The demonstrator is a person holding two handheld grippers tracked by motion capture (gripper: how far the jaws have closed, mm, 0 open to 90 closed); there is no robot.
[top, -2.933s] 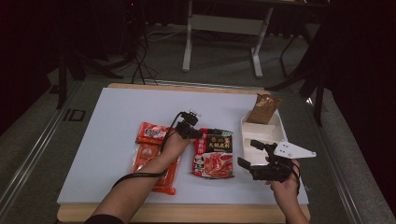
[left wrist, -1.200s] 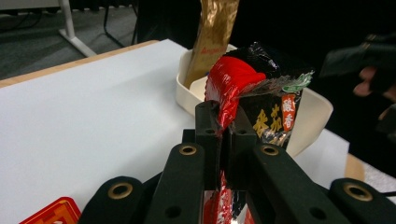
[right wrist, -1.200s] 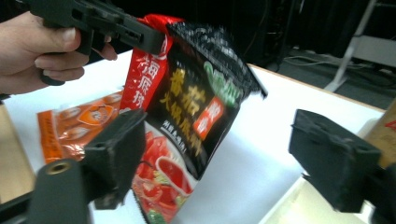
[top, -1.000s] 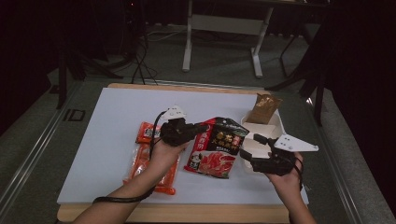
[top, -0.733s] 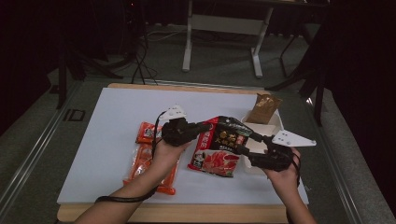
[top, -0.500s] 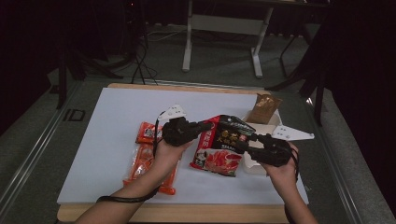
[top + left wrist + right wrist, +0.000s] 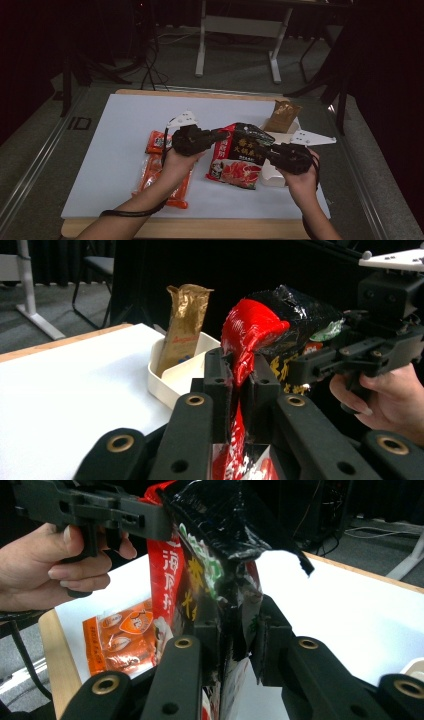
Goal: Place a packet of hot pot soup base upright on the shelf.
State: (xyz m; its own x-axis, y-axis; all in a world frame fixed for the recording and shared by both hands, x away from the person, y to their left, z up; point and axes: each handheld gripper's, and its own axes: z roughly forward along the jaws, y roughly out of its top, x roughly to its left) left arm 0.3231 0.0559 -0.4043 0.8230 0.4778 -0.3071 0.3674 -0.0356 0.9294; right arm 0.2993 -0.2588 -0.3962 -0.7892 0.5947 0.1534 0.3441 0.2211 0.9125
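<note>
White tray [image 7: 170, 377] near desk's right edge holds upright gold pouch [image 7: 184, 325]. Left gripper [image 7: 239, 375] and right gripper [image 7: 235, 630] each pinch noodle bag [image 7: 242, 155]; its print blurred.

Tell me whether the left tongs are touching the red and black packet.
Touching: in the left gripper view the left tongs pinch the red edge of the packet between both jaws.

The big packet [image 7: 241, 155] is black at the top and red below, with yellow and white letters, a little green, and a picture of red food. The 2 long packets [image 7: 160, 172] beside it are orange with white and red marks. The paper bag [image 7: 182, 325] is golden brown and stands in a white tray [image 7: 172, 377]. The table top [image 7: 125, 125] is white with a light wooden edge. Both grippers [image 7: 217, 136] [image 7: 267, 150] are black.
</note>
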